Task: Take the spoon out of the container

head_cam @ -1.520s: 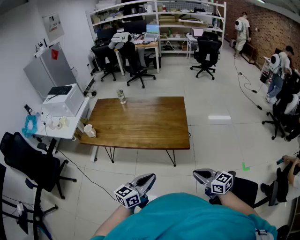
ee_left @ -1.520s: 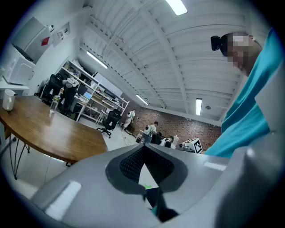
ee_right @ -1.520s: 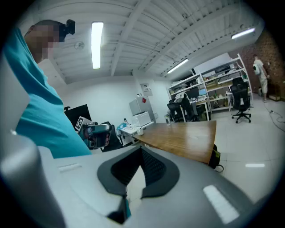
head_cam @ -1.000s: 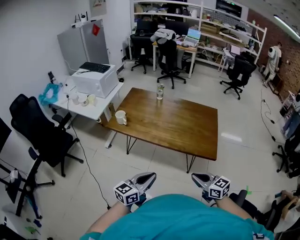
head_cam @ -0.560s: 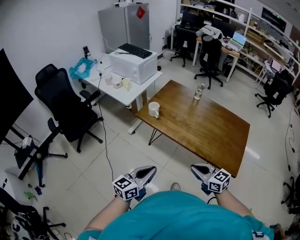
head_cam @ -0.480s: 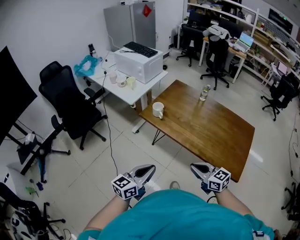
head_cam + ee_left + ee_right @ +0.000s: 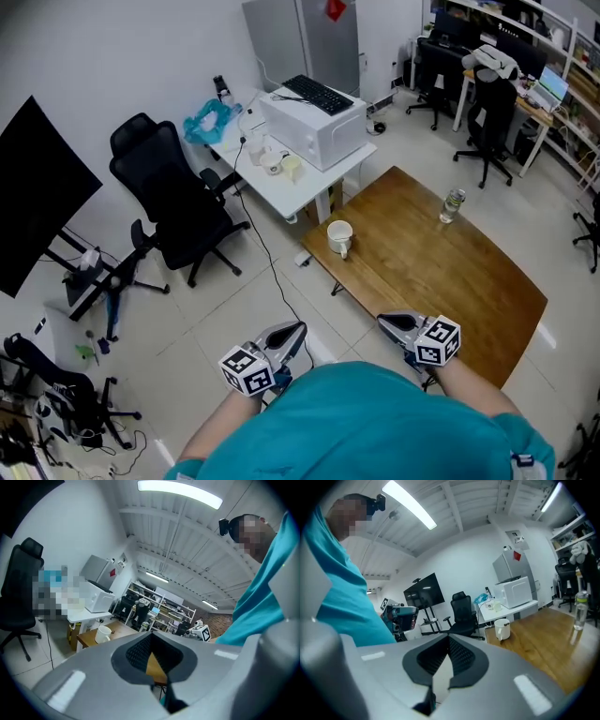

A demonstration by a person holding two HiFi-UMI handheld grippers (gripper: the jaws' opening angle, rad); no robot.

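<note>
A white mug (image 7: 339, 236) stands near the left corner of the wooden table (image 7: 441, 277). No spoon shows in it from here. The mug also appears small in the left gripper view (image 7: 103, 633) and in the right gripper view (image 7: 502, 629). A clear bottle (image 7: 452, 206) stands farther along the table. My left gripper (image 7: 295, 330) and right gripper (image 7: 382, 322) are held close to the teal-clad chest, short of the table, both shut with nothing between the jaws.
A white desk with a white boxy appliance (image 7: 314, 117) and small cups stands beyond the mug. A black office chair (image 7: 178, 202) and a dark screen (image 7: 42, 197) are at the left. A cable runs over the tiled floor (image 7: 272, 272). More office chairs (image 7: 487, 103) stand at the back right.
The view has swung leftward and come nearer: the table now lies at the right, close to the right gripper. Both grippers stay shut by the chest.
</note>
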